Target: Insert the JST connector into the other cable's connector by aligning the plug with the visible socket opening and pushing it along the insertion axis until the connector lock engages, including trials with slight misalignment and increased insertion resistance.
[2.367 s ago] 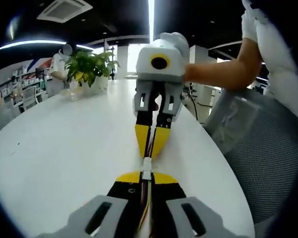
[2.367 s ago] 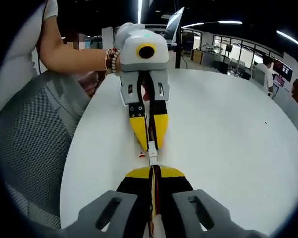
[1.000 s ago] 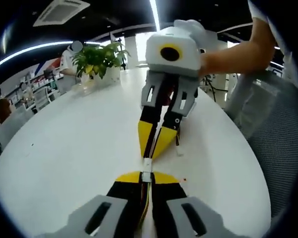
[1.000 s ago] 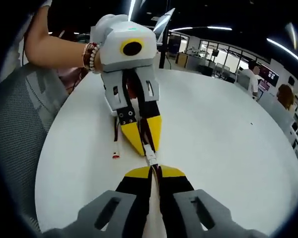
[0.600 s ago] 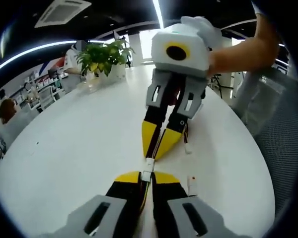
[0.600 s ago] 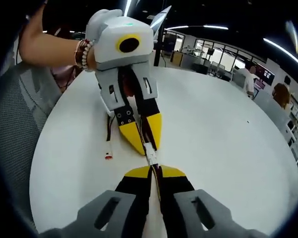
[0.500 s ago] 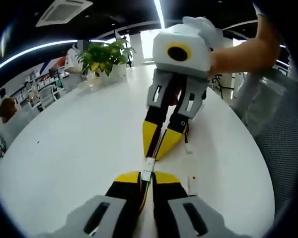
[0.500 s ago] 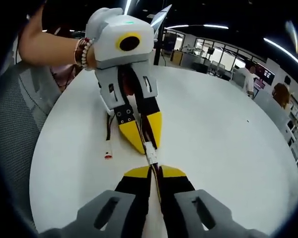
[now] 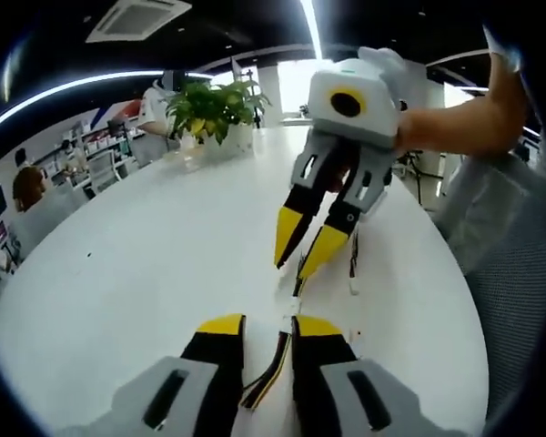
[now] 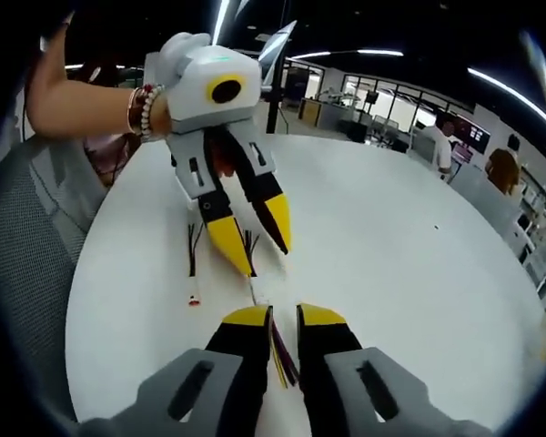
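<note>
The cable's coloured wires (image 9: 271,369) lie on the white table (image 9: 136,255) between the spread jaws of my left gripper (image 9: 268,325), which is open. Across from it, my right gripper (image 9: 294,267) is held by a hand and is open too, just above the table. In the right gripper view the small white connector (image 10: 257,293) rests on the table, in line with the wires (image 10: 278,350) that run between the jaws of my right gripper (image 10: 283,314). My left gripper (image 10: 267,259) hangs open over the connector's far end and touches nothing.
A second cable (image 10: 193,264) with a red end lies beside the left gripper, also seen as a loose cable (image 9: 353,264). A potted plant (image 9: 214,109) stands at the table's far end. A mesh chair (image 9: 514,273) sits along the table's edge. People sit in the background.
Both grippers have gone from shut on the cable to open and have drawn apart. The connector and its wires now lie free on the table.
</note>
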`<state>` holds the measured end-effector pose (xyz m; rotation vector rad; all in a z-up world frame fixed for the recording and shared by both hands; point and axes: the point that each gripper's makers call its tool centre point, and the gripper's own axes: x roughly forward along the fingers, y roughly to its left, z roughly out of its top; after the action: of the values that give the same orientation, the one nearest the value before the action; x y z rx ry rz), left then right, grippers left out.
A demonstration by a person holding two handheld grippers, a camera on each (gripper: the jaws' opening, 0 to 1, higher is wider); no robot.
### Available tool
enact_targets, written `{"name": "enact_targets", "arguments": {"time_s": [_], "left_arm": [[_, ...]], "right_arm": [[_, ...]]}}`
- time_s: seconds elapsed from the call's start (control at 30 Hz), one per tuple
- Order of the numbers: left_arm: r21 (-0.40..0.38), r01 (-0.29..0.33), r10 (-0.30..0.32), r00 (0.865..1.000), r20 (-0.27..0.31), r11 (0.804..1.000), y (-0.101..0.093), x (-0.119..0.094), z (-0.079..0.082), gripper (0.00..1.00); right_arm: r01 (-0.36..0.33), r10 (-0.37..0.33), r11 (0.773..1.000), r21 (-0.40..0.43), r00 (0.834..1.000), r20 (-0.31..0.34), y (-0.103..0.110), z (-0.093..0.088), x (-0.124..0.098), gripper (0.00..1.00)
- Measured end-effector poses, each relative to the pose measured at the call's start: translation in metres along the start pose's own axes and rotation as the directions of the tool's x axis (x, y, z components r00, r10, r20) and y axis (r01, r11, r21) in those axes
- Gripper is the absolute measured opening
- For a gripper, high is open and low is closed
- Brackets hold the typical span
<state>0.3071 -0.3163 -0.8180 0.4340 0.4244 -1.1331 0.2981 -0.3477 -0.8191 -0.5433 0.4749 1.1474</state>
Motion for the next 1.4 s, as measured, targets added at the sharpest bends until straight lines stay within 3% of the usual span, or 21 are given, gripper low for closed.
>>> {"name": "enact_targets", "arguments": {"time_s": [0.13,0.33,0.4,0.5,0.63,0.93,1.13,1.4], "left_arm": [[0.007,0.002,-0.002,1.0,-0.01,1.0,-0.005,-0.001,0.002,0.14],[0.003,0.029,-0.029,1.0,-0.004,1.0,-0.029,-0.005,0.004,0.14],[0.018,0.034,-0.034,0.999,-0.03,0.999,-0.034,-0.005,0.002,0.15],[0.051,0.028,-0.025,0.998,-0.057,0.998,-0.037,-0.01,0.003,0.18],[0.038,0.035,-0.034,0.998,-0.049,0.999,-0.043,-0.018,0.005,0.18],[0.025,0.041,-0.038,0.994,-0.103,0.999,-0.056,-0.033,-0.012,0.2],[0.006,0.045,-0.044,0.993,-0.114,0.999,-0.058,-0.028,-0.023,0.2],[-0.046,0.038,-0.043,0.992,-0.122,0.998,-0.053,-0.023,-0.037,0.2]], "right_arm": [[0.006,-0.006,1.0,-0.009,1.0,0.008,0.0,0.006,-0.006,0.08],[-0.013,0.013,1.0,0.003,1.0,0.014,0.003,0.011,-0.012,0.1],[-0.015,0.015,1.0,0.007,1.0,0.02,0.006,0.013,-0.014,0.1],[-0.035,0.034,0.999,0.013,0.999,0.019,0.014,0.013,-0.016,0.1],[-0.064,0.064,0.998,0.01,0.998,-0.005,0.021,0.007,-0.017,0.11],[-0.073,0.074,0.997,0.024,0.997,-0.035,0.029,0.002,-0.024,0.11],[-0.121,0.124,0.992,0.034,0.987,-0.106,0.045,-0.022,-0.025,0.1],[-0.16,0.164,0.986,0.042,0.975,-0.147,0.053,-0.038,-0.02,0.12]]}}
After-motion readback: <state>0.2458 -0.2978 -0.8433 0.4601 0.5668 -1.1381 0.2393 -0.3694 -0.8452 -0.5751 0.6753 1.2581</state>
